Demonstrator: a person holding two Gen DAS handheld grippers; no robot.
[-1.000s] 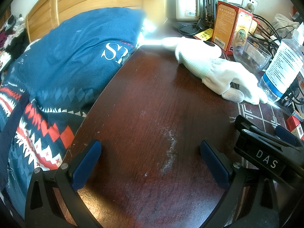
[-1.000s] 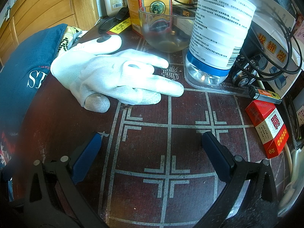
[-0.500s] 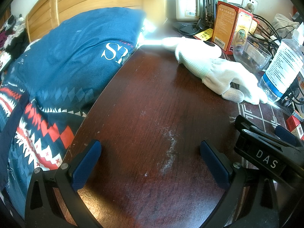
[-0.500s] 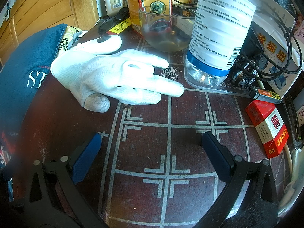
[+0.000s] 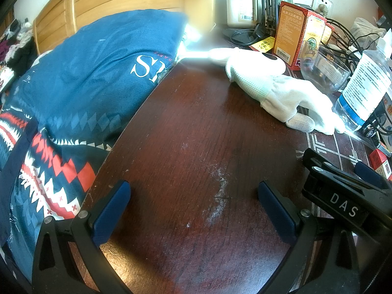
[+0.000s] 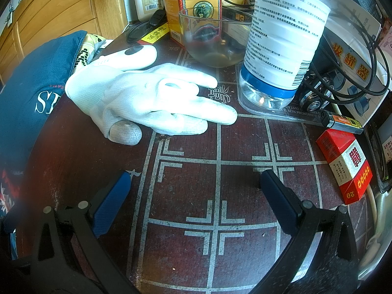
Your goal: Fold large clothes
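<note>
Grippers rest wide apart and empty: left gripper (image 5: 193, 210) and right gripper (image 6: 194, 201) on the dark red wooden table (image 5: 196, 134). A white knitted glove (image 6: 149, 98) (fingers flat) lies near the table's far edge, beside the blue patterned garment (image 5: 85, 73).

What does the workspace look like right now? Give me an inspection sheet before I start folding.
Surface: dark wooden table, dusty smear, white grid lines at right.
Job's things: blue patterned garment bunched over the table's left edge, unfolded.
Clutter: white glove, glass bowl, clear bottle, red box, medicine box, lighter.
Grippers: left gripper open, empty; right gripper open, empty.
Cables: black cables at right.
Surroundings: wooden panelling behind.
</note>
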